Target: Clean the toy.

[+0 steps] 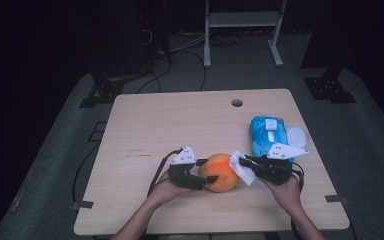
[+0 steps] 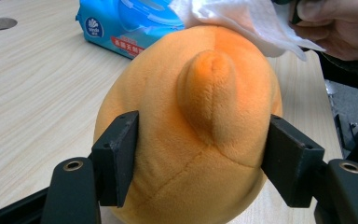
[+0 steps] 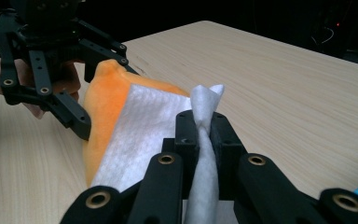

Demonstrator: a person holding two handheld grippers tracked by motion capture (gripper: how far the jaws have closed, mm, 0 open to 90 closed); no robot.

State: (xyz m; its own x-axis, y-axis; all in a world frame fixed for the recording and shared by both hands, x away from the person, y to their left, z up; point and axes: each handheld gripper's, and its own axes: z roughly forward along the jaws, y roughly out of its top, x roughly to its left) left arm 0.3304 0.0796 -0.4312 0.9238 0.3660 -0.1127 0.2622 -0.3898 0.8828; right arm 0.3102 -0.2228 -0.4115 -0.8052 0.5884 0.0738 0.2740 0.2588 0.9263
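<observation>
The round orange plush toy [image 2: 186, 135] is clamped at the table's [image 1: 145, 125] near edge by the left gripper [image 1: 206, 171], while the white wet wipe [image 3: 144, 135] — pinched in the right gripper's [image 3: 204, 135] closed jaws — is draped on the toy's right flank.

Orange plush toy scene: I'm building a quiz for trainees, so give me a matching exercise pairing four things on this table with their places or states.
Things:
1. round orange plush toy
2. white wet wipe
3. blue pack of wipes
4. round hole in the light wooden table

Places or states:
A. lying free behind the right gripper
B. pinched between the right gripper's jaws
C. clamped by the left gripper
D. near the table's far edge

Pairs: 1-C, 2-B, 3-A, 4-D
</observation>
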